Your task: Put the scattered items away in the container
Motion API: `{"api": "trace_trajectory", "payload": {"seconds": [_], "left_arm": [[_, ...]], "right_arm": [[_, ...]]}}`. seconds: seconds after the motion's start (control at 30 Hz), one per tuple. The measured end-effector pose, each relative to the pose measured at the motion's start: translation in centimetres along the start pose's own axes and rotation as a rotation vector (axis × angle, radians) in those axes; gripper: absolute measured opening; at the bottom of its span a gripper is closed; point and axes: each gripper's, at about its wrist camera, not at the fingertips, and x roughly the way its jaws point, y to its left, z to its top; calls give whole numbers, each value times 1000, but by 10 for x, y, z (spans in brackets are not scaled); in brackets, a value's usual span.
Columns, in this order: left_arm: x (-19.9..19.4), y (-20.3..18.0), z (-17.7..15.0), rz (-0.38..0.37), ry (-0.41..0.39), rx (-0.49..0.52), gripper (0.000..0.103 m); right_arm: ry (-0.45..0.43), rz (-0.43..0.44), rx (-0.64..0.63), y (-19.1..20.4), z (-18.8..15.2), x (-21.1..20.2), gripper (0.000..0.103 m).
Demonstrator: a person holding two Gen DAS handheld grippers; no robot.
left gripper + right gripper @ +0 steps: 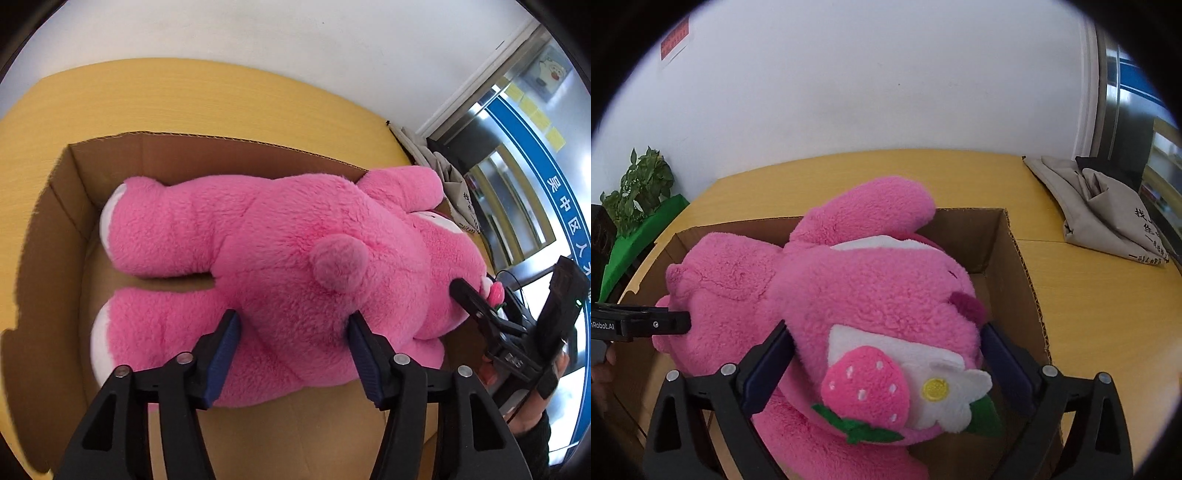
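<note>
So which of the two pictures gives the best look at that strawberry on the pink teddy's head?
The right wrist view: the strawberry sits large and close between the right tool's fingers, beside a white flower. In the left wrist view, only a tiny sliver peeks past the plush bear.

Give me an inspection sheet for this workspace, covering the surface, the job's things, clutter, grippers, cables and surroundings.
Surface: yellow wooden table, bare where visible.
Job's things: pink plush bear lies face down in the open cardboard box; one arm pokes over the far wall. A strawberry and flower patch sits on its head.
Clutter: crumpled grey cloth bag on the table beyond the box.
Grippers: left gripper has its fingers pressed into the bear's rear; right gripper has its fingers against both sides of the head.
Cables: thin black wire by the right gripper.
Surroundings: white wall, green plant, glass door with blue band.
</note>
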Motion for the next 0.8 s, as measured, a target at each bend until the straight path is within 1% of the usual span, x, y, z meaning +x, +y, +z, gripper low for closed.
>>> {"api": "trace_trajectory", "payload": {"seconds": [0.03, 0.07, 0.13, 0.2, 0.23, 0.27, 0.33, 0.37, 0.47, 0.53, 0.63, 0.7, 0.8], "left_arm": [[-13, -3, -2, 30, -12, 3, 65], [-29, -7, -5, 61, -42, 16, 66], [-63, -12, -17, 109, -116, 47, 73], [-101, -23, -37, 150, -199, 74, 92], [-119, -29, -48, 170, -237, 87, 96], [-136, -35, -59, 190, -275, 100, 103], [-170, -48, -83, 230, -347, 126, 103], [-182, -55, -100, 247, -364, 138, 103], [-200, -67, -141, 274, -370, 133, 103], [-203, -69, -166, 309, -364, 125, 103], [-202, -69, -200, 376, -337, 99, 103], [-199, -72, -217, 368, -320, 83, 103], [-194, -75, -237, 359, -299, 98, 103]], "right_arm": [[-11, 13, -16, 4, 3, -10, 99], [-22, 20, -36, 10, 6, -20, 99], [-56, 7, -98, 24, 8, -50, 99], [-88, -3, -141, 36, 8, -83, 99], [-96, 2, -144, 40, 6, -98, 99], [-104, 7, -147, 45, 4, -114, 99], [-111, 8, -144, 51, -3, -139, 99], [-112, 1, -139, 55, -9, -150, 100], [-109, -10, -112, 59, -28, -177, 100], [-105, -4, -82, 61, -40, -190, 100], [-92, 3, -79, 68, -63, -208, 100], [-84, -6, -95, 74, -78, -216, 100], [-73, -9, -107, 80, -96, -224, 100]]}}
